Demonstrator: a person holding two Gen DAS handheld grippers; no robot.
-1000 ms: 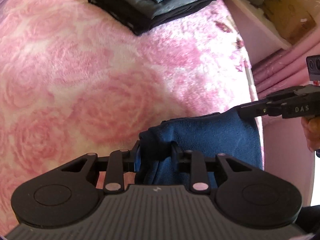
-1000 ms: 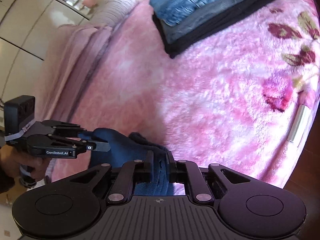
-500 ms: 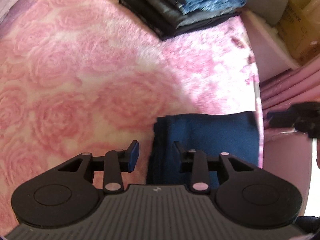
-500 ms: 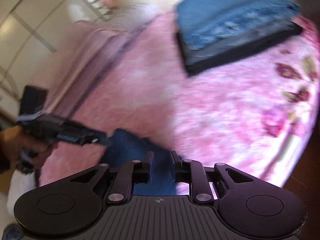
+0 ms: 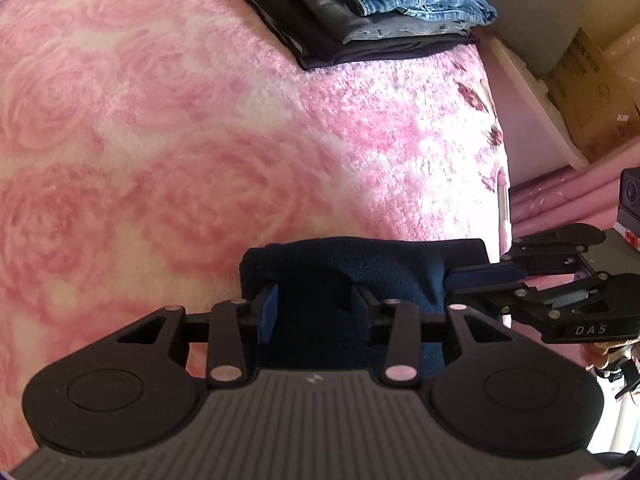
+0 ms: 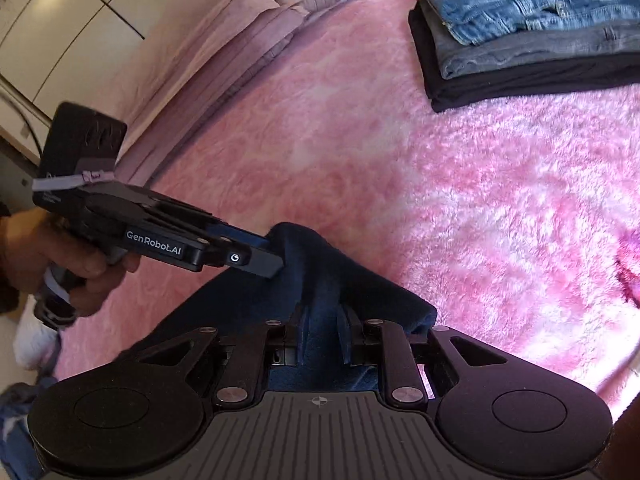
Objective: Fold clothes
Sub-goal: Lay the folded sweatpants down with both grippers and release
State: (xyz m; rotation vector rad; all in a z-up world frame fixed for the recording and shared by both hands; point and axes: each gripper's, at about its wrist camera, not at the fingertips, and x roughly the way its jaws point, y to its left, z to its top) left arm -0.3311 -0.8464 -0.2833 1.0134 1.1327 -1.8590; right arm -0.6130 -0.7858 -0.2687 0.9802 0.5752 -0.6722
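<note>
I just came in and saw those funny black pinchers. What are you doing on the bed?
A person is folding clothes with a two-finger gripper in each hand. Both are working on a dark blue garment lying on the pink rose blanket. The left gripper has its fingers spread around one edge of the cloth, and the right gripper pinches a fold of it. Farther back sits a neat stack of folded jeans and dark clothes, already done.

Folded cloth [image 5: 360, 276] lying on the bed [image 5: 180, 140] at its near edge, between left tongs [image 5: 314, 306] and right tongs [image 6: 324, 330]. Far behind it, on the same bed, stacked clothes [image 5: 360, 4].
</note>
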